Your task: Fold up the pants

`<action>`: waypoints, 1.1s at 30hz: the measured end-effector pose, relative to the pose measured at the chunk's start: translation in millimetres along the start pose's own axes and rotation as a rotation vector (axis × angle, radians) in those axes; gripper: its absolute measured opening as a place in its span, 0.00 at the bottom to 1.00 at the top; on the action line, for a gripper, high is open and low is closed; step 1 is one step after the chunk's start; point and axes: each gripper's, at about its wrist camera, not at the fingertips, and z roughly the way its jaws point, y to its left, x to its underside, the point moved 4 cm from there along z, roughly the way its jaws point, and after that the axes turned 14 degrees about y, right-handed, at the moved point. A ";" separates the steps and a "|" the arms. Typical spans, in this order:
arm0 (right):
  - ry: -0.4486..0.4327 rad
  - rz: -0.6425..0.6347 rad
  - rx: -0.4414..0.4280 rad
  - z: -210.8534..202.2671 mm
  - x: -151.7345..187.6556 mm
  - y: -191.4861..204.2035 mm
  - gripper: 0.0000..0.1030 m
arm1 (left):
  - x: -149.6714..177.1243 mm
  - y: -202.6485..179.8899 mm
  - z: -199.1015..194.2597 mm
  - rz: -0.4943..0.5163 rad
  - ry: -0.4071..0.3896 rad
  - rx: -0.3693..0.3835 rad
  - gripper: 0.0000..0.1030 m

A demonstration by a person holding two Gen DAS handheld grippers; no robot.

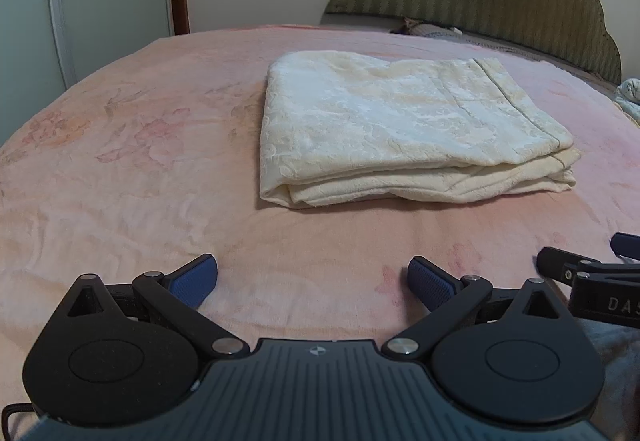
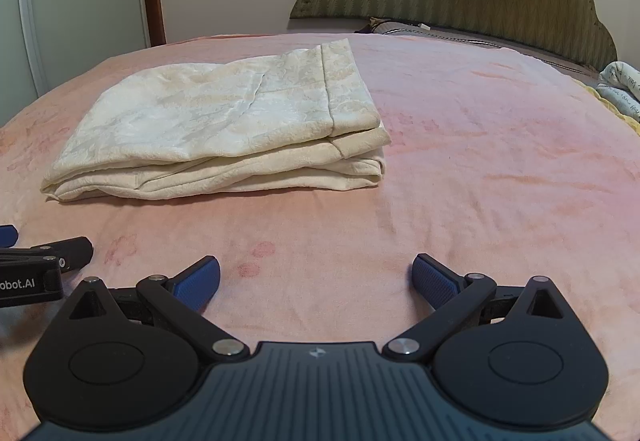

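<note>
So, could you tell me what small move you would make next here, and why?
Probably none on the cloth: I would lift both grippers away. The pants already lie in a stacked rectangle on the bed, and the left gripper and right gripper sit short of them, jaws open and empty.

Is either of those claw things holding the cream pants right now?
No, the pants lie folded on the bed, apart from both open grippers.

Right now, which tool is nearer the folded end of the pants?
The left tool: in its view, the cream pants' rounded fold lies straight ahead. From the right tool, the hem ends lie ahead instead.
</note>
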 end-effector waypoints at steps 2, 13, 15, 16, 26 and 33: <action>0.000 0.001 -0.002 -0.2 -0.1 -0.4 1.00 | -0.4 0.3 -2.7 0.046 0.041 0.014 1.00; -0.001 0.004 -0.008 -1.1 -0.5 -2.2 1.00 | 3.4 -11.6 -34.1 0.074 -0.124 -0.004 0.99; 0.000 0.005 -0.016 -1.0 -1.0 -2.1 1.00 | -4.7 -17.6 -37.6 0.117 -0.162 -0.080 1.00; 0.000 0.002 -0.020 -1.3 -1.6 -3.0 1.00 | -10.0 -18.1 -36.8 0.129 -0.155 -0.096 1.00; 0.001 0.008 0.009 1.4 -1.6 -12.7 1.00 | -16.7 -6.3 -31.5 0.049 -0.087 -0.036 1.00; 0.001 0.011 0.004 0.4 -1.2 -16.4 1.00 | -8.0 -22.9 -25.3 0.101 -0.077 -0.051 1.00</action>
